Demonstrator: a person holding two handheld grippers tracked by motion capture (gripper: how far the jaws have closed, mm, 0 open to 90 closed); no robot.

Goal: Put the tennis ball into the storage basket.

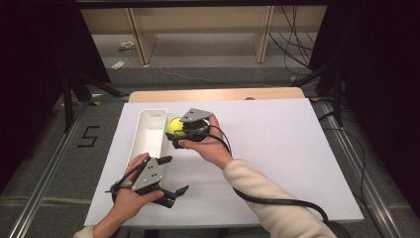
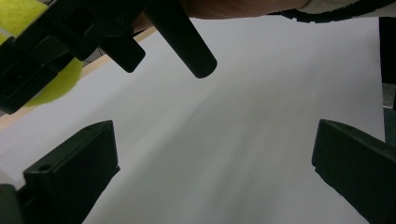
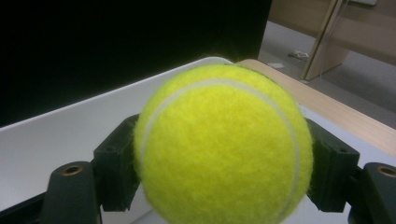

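**Ball clamped in R jaws, just beside the bin's long wall**

Fingers first: the left gripper (image 1: 171, 174), nearest the table's front edge, is seen w/ jaws spread wide and nothing between them; in the left gripper view only the white sheet (image 2: 243, 140) is framed by its two black pads. No contact w/ anything is shown.

Further in, the right gripper (image 1: 176, 130) is closed on the tennis ball (image 3: 224, 149); both pads are pressed against its sides, approx. across the middle, and the ball is carried clear of the sheet, as judged from the high view.

Key relation: the white bin (image 1: 148, 136) lies immediately to the left of the held ball, its long axis running front-to-back on the table. The ball is held by the bin's right wall, toward the far half. The R hand is clearly the nearer one to that opening; the L is parked near the bin's front end.

Likely next step, judged only: ball shifted a little left over the rim, then released.
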